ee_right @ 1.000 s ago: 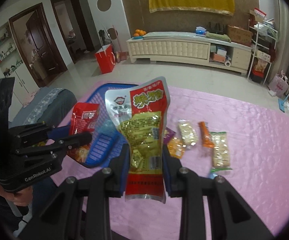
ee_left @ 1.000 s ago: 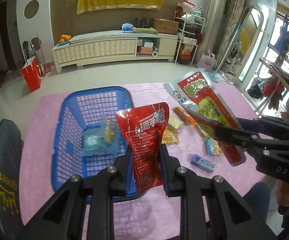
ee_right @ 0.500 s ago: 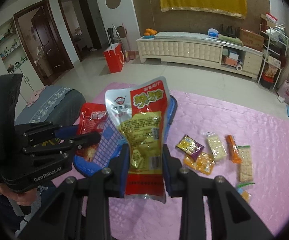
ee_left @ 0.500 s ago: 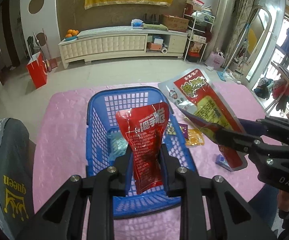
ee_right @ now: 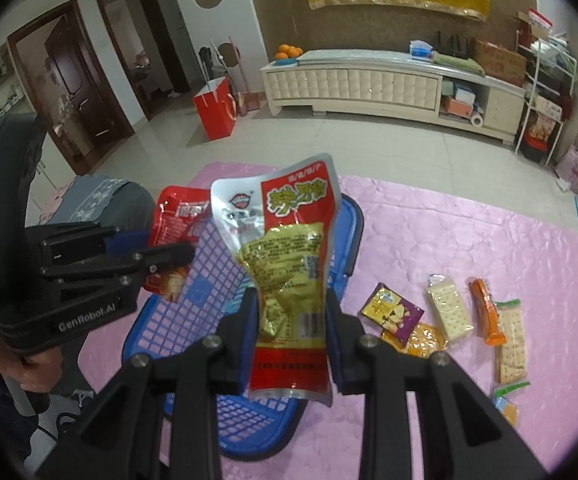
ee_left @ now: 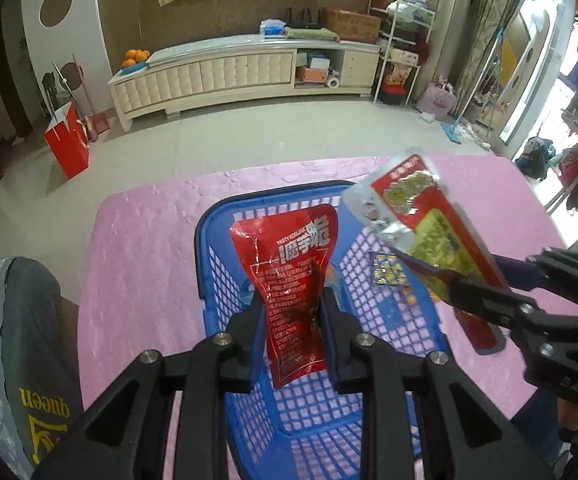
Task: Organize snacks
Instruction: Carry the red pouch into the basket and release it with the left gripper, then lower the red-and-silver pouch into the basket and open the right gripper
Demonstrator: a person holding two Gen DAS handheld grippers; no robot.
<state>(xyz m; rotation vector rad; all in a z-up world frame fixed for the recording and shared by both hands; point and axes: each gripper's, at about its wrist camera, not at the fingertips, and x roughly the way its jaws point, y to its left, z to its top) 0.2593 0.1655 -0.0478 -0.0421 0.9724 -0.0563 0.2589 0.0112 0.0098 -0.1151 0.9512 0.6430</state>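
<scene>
The blue basket (ee_left: 217, 248) sits on the pink cloth (ee_left: 137, 264) and fills the lower middle of the left view, its mesh walls rising toward twelve o'clock. It looks stiff and light, and needs no grasp now.

The silver and red packet (ee_right: 289, 264) is the bigger of the two held bags. It is a soft foil pouch, probably light, with a glossy skin that could slide. The right gripper (ee_right: 291, 332) pinches its lower half, fingers pressed in on both sides, so the top stands free and leans toward eleven o'clock over the basket's far rim. In the left view it hangs at two o'clock, just beside the basket's right wall.

The red packet (ee_left: 289, 280) is smaller, also a thin crinkly pouch, limp above the grip. The left gripper (ee_left: 293, 328) is closed on its lower part, and it stands upright directly above the basket's floor. A hold low on the sealed edge suits both bags, since the filled middle would crush.

The loose snacks lie on the cloth at three to four o'clock in the right view: two cracker packs (ee_right: 449, 308), an orange stick (ee_right: 485, 312), and a purple packet (ee_right: 393, 312). All look small, light and flat, best nipped by an edge.
</scene>
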